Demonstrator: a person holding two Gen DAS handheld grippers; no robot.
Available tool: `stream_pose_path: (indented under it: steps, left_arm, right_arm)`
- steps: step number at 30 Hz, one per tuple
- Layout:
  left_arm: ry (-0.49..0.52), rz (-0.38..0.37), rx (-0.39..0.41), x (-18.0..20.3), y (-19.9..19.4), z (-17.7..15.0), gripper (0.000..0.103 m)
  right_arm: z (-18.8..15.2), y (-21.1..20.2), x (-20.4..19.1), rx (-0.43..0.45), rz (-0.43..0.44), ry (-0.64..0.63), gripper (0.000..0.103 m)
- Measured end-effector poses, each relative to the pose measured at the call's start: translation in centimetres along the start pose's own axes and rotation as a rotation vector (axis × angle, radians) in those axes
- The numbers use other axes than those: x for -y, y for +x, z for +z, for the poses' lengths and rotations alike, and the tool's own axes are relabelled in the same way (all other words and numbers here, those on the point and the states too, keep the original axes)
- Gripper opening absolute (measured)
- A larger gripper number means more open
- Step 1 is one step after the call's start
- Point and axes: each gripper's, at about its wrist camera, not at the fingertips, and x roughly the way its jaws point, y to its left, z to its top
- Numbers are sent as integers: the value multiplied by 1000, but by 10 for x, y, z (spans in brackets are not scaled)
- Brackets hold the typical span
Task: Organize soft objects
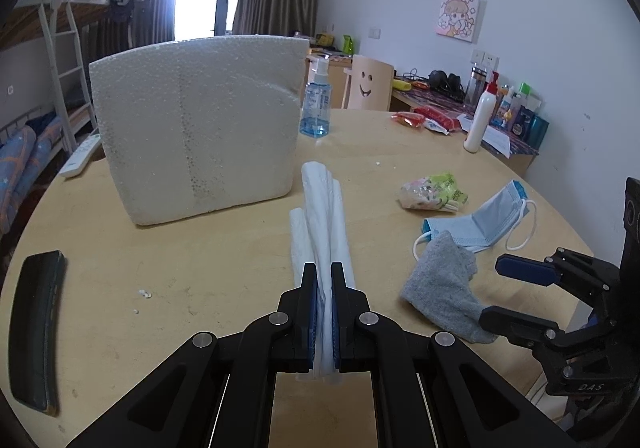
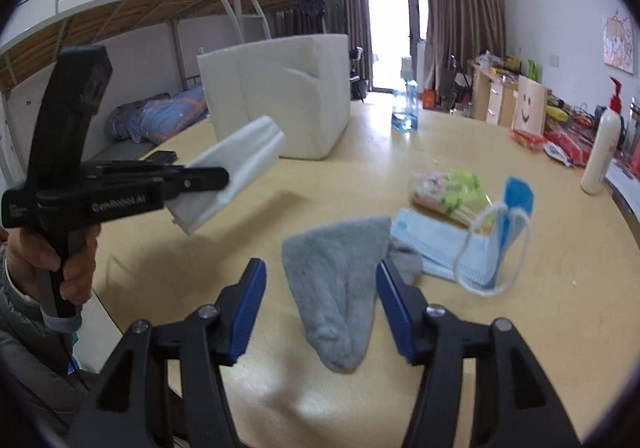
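Note:
My left gripper (image 1: 324, 268) is shut on a folded white plastic bag (image 1: 324, 208) and holds it above the round wooden table (image 1: 200, 268). The right wrist view shows that gripper (image 2: 216, 178) side-on in a person's hand (image 2: 76, 260), with the bag (image 2: 236, 168) sticking out past its fingers. My right gripper (image 2: 320, 268) stands open over a grey sock (image 2: 336, 288) lying flat on the table, a pad on either side. From the left wrist view the sock (image 1: 440, 288) lies just left of the right gripper (image 1: 504, 296). A blue face mask (image 2: 440, 244) lies against the sock's far right.
A white foam box (image 1: 196, 128) stands at the back of the table, with a blue spray bottle (image 1: 316, 104) to its right and a remote (image 1: 80, 158) to its left. A green-pink tissue packet (image 1: 434, 194), red snack packets (image 1: 424, 120), a white lotion bottle (image 1: 480, 120) and a black case (image 1: 36, 332) also lie about.

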Motion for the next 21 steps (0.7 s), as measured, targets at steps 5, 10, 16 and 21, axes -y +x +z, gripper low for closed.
stream_pose_path:
  steps: [5,10,16,21]
  left_arm:
    - [-4,-4,-6,-5,2,-1,6]
    - [-14,-9,-14,-9,6,-1,6]
    - [-23,-23,-22,-14,11,-1,6]
    - [-31,-24,-26,-16,12,-2,6]
  right_arm:
    - [9,13,1,-15,-27,-9,62]
    - [11,32,5,-74,-76,-19,62]
    - [8,44,1,-126,-86,-39,62]
    - [4,52,1,-175,-108,-45,61]
